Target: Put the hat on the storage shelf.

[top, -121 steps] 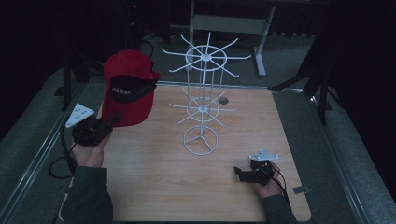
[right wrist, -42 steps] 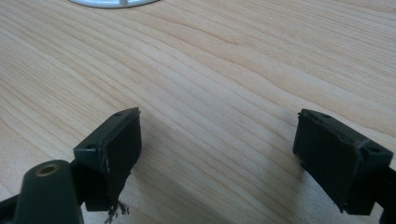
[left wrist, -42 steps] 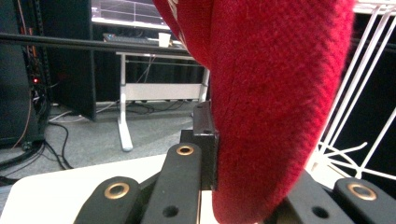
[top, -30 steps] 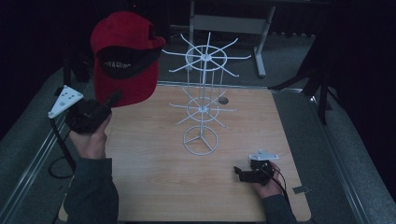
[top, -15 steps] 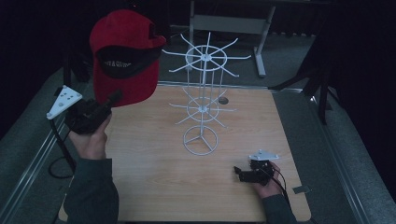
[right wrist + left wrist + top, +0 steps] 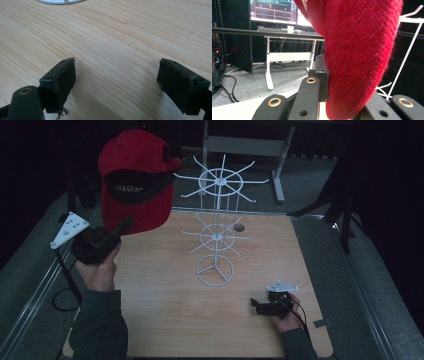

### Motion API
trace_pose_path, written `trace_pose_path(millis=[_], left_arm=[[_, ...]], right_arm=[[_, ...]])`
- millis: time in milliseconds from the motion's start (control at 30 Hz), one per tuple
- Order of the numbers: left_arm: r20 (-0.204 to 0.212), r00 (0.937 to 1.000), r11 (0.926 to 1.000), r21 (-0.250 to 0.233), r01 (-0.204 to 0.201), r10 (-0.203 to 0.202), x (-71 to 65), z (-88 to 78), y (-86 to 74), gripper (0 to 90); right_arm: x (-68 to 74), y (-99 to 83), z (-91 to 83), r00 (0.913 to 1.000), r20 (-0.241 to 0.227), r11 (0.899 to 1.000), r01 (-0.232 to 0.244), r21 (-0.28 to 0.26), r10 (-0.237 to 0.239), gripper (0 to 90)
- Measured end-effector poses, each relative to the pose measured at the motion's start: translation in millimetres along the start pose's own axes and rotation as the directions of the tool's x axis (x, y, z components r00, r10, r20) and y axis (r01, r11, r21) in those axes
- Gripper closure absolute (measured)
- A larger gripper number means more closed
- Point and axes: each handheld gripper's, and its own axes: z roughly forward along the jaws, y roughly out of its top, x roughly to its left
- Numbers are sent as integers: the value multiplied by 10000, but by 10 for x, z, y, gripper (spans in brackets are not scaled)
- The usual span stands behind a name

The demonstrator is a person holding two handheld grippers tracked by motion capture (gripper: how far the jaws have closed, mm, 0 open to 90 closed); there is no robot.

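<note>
The left gripper (image 6: 120, 227) is raised above the left edge of the desk (image 6: 165, 320), its jaws pinching the lower edge of a red cap (image 6: 134, 180). In the left gripper view the thick red cloth of the cap (image 6: 359, 57) stands between the two black jaws, and the pad at the left presses flat against it. The cap hangs in the air above that gripper, upright, with its dark underside and a line of pale lettering turned toward the high camera. The grey three-cornered plate sticks out to the left of the hand, and a cable trails down beside the sleeve.

Just to the right of the cap stands a white wire rack (image 6: 216, 235). It has a round ring foot on the desk, a thin centre post, and two tiers of spokes, the upper tier wider than the lower. The cap's right edge is near the tips of the upper spokes; whether it touches them cannot be told. In the left gripper view part of the rack (image 6: 409, 45) shows at the right, behind the cap.

The right gripper (image 6: 256, 306) rests low on the desk near its front right corner, well apart from the rack's foot. Its jaws are spread wide with bare wood between them, as the right gripper view (image 6: 115, 82) shows.
</note>
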Motion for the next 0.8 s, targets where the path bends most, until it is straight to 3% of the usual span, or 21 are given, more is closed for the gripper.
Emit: trace_pose_path(millis=[800], left_arm=[[444,9990,9999,-93,-58,62,-8,-49,-51,855]], right_arm=[[0,0,0,10000,2,10000,0,-1,0,151]])
